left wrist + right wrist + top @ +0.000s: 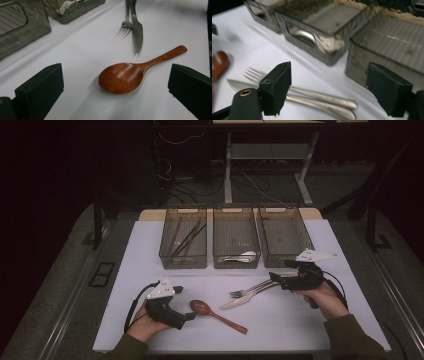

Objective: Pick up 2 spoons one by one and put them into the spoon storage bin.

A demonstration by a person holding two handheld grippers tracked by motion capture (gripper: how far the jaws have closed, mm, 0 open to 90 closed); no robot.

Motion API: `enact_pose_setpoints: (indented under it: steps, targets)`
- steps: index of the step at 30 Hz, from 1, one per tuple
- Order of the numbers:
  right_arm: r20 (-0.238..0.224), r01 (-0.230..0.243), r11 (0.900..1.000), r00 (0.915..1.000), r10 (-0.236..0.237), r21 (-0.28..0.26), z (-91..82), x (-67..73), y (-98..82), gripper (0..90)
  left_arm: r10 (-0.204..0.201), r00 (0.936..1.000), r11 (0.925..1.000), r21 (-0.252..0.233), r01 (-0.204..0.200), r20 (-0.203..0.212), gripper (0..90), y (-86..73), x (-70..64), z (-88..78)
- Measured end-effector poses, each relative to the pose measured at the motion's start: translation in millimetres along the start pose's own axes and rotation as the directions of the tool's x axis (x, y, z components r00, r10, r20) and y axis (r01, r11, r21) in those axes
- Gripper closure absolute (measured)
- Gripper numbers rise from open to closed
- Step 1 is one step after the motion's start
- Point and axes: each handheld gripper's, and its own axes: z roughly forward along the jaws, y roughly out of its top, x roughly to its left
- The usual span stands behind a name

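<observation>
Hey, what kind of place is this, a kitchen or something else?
Probably a lab or workshop, not a kitchen: a white table set with three clear bins for sorting cutlery, loose cables on the floor behind, and handheld grippers with cameras.

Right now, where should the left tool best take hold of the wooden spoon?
Probably at the handle of the wooden spoon, just behind the bowl, coming from above. The spoon lies flat on the table; the bowl is wide and rounded, the handle narrow. The left tool stands open beside the bowl.
</observation>
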Motion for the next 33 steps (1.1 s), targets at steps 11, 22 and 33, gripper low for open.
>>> enact_pose_setpoints:
  steps: [11, 22, 33]
  targets:
    - [0.009, 0.007, 0.999, 0.9999, -0.007, 0.045, -10.5, 5.5, -29.8, 16.7, 0.003, 1.0000, 1.0000, -0.004, -0.003, 0.001, 0.0, 1.3, -0.4, 0.2]
    - [-0.034, 0.021, 0.997, 0.9993, -0.019, 0.071, -19.2, 8.6, -54.6, 16.7, 0.014, 0.9999, 0.9999, -0.009, -0.014, 0.007, 2.1, 5.7, -2.5, 1.2]
    - [-0.015, 0.009, 0.997, 0.9999, -0.008, 0.080, -35.4, 9.0, -70.5, 16.7, 0.029, 0.9985, 0.9993, -0.027, -0.028, 0.047, 42.7, 22.2, -1.9, 4.8]
